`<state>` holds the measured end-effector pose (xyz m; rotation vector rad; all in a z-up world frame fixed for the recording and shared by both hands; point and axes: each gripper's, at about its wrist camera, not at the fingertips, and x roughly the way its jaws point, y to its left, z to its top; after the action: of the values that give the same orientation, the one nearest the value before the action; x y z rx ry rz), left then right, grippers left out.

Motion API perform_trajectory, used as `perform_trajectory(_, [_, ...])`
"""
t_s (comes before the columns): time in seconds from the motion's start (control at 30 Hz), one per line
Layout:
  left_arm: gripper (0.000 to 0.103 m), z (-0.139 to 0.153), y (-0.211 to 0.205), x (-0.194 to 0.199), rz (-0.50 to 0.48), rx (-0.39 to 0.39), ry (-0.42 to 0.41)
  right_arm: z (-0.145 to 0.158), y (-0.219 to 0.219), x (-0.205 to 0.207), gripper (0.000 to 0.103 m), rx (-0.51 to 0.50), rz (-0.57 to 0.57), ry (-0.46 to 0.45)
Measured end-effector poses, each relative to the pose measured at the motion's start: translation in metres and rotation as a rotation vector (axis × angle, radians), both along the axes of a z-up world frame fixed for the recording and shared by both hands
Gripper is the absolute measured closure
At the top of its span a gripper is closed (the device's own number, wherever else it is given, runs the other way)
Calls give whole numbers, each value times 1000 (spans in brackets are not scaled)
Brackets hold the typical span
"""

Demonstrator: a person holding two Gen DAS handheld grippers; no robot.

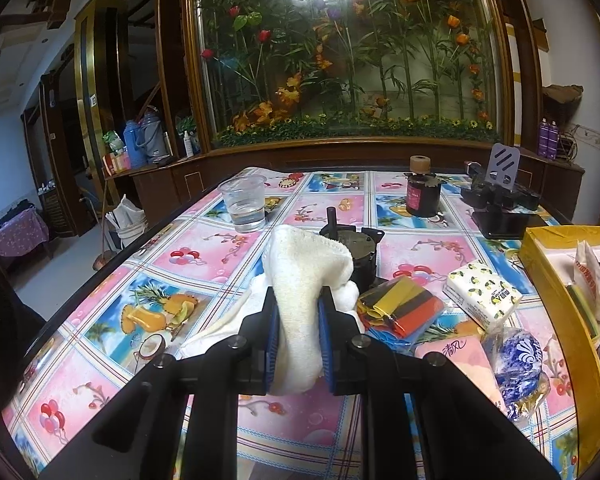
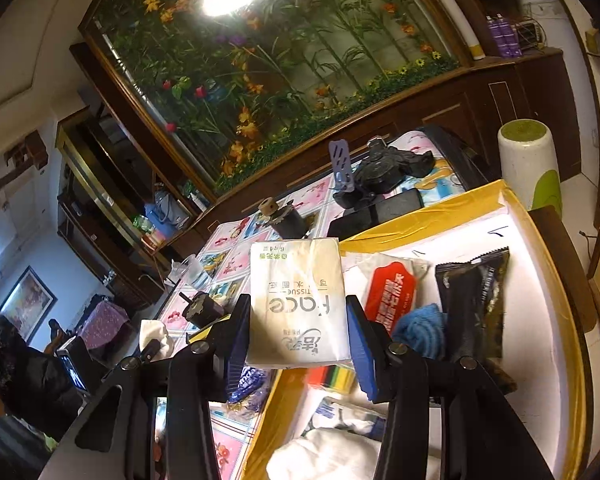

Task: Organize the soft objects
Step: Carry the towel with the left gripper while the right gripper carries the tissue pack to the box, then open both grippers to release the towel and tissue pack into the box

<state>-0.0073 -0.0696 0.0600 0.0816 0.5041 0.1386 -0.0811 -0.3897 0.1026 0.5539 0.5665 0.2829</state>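
My left gripper (image 1: 298, 312) is shut on a white towel (image 1: 300, 276) and holds it over the patterned tablecloth (image 1: 204, 248); part of the towel still lies on the table. My right gripper (image 2: 298, 332) is shut on a white tissue pack (image 2: 298, 300) printed "face", held above the left rim of the yellow box (image 2: 440, 204). The box (image 1: 556, 296) holds a red-labelled pouch (image 2: 392, 296), a black packet (image 2: 476, 304), a blue cloth (image 2: 420, 332) and white cloth (image 2: 340, 452).
On the table lie a striped sponge pack (image 1: 404, 304), a lemon-print tissue pack (image 1: 482, 294), a blue-white bag (image 1: 516, 368), a pink tissue pack (image 1: 464, 356), a plastic cup (image 1: 244, 204), two dark jars (image 1: 422, 196) (image 1: 352, 248) and a black stand (image 1: 500, 200).
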Motion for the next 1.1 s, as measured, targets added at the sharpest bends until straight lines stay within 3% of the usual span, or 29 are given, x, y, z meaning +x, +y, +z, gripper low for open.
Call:
perform_trajectory(0.23, [86, 9, -23, -15, -48, -40, -32, -2, -15, -4, 54, -8, -49, 11])
perform_trajectory(0.4, [86, 20, -65, -32, -192, -142, -19, -6, -24, -4, 54, -33, -118, 50])
perform_trajectory(0.6, [85, 24, -138, -44, -441, -222, 66, -8, -31, -3, 54, -86, -201, 92])
perform_trajectory(0.73, [85, 17, -179, -41, -595, -298, 197, -10, -37, -4, 54, -103, -248, 122])
perform_trajectory(0.83, [85, 6, -202, -44, -680, -304, 261, -10, -41, -4, 54, -116, -272, 141])
perform_trajectory(1.1, [85, -16, -202, -37, -721, -340, 348, -18, -36, 9, 53, -174, -264, 217])
